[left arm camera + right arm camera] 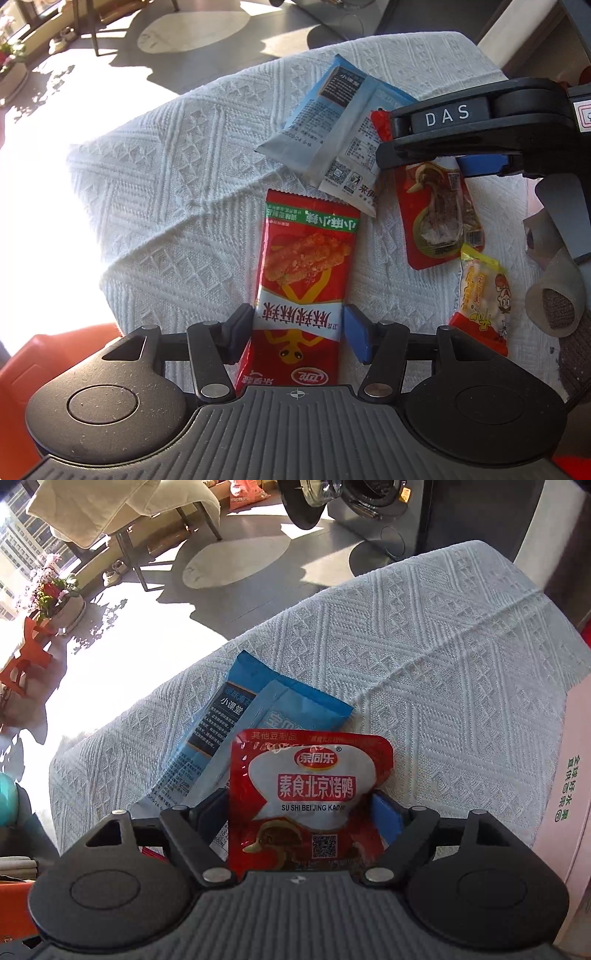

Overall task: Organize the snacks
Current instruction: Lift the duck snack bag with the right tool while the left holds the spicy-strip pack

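Snacks lie scattered on the white textured cloth [155, 192] that covers the table, and both grippers are down over them. From the left wrist camera, the long red chili-strip packet [303, 280] lies lengthwise between the fingers of the left gripper [297, 334]; the dark pad at 9 o'clock seems to touch its edge, the blue pad at 3 o'clock stands just clear, so the fingers are spread with no squeeze showing. Up at 1 o'clock from it, two pale blue packets [332, 122] overlap in a loose pile. Over at 3 o'clock, a small yellow-and-red packet [484, 295] lies by itself near the cloth's edge. The right gripper [301, 810] comes in from 2 o'clock in the left view, over the red roast-duck packet [310, 794]. In its own camera that packet lies flat between its fingers, which are spread wide, both pads at the packet's side edges with no clear pinch. The blue packets sit just beyond at 11 o'clock. A pink carton [569, 794] stands at the right edge.
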Motion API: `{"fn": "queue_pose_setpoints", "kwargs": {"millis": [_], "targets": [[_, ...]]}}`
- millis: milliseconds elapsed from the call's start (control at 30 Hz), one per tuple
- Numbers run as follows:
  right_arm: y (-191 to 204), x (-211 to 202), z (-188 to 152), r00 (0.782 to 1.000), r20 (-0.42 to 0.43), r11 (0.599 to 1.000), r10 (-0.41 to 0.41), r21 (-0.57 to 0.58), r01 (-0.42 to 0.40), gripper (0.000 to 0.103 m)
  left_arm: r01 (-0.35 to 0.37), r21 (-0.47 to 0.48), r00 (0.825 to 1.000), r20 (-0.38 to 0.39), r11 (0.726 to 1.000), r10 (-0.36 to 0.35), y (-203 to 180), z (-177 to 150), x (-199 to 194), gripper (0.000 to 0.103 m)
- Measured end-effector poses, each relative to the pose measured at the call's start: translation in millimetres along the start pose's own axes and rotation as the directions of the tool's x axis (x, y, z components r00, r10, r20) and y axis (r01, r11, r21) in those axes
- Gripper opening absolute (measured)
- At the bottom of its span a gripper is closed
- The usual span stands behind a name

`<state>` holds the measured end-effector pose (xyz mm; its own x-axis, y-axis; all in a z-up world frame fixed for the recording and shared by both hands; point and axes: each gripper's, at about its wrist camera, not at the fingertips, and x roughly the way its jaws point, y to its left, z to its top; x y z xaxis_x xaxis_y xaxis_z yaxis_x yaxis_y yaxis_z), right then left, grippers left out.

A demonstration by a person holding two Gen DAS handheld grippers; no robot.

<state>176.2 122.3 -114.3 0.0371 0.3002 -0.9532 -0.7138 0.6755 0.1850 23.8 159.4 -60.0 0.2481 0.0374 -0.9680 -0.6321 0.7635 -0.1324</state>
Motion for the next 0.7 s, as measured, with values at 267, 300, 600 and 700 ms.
{"fn": "queue_pose_setpoints", "kwargs": {"millis": [267, 300, 600, 700], "targets": [[-17.2, -21.4, -38.9, 1.000, -0.008, 1.000, 0.017, -0.026, -0.017, 0.071, 0.006, 0.038, 1.000, -0.016, 0.999, -0.006, -6.9, 10.2, 7.5, 0.075], [-16.7, -21.4, -40.1, 1.000, -0.003, 0.999, 0.016, -0.029, -0.016, 0.072, 0.006, 0.046, 1.000, -0.020, 0.999, -0.005, -8.5, 11.3, 9.1, 0.080], [-13.0, -21.2, -37.2, 1.000, -0.012, 0.999, -0.005, -0.042, 0.004, 0.070, -0.083, 0.095, 0.996, -0.019, 0.992, 0.085, -19.1, 11.4, 13.4, 0.054], [-15.3, -34.3, -37.7, 1.000, 0.004, 0.999, 0.018, -0.036, -0.018, 0.058, -0.042, 0.053, 0.999, -0.021, 0.998, 0.043, -6.3, 9.5, 9.8, 0.052]]}}
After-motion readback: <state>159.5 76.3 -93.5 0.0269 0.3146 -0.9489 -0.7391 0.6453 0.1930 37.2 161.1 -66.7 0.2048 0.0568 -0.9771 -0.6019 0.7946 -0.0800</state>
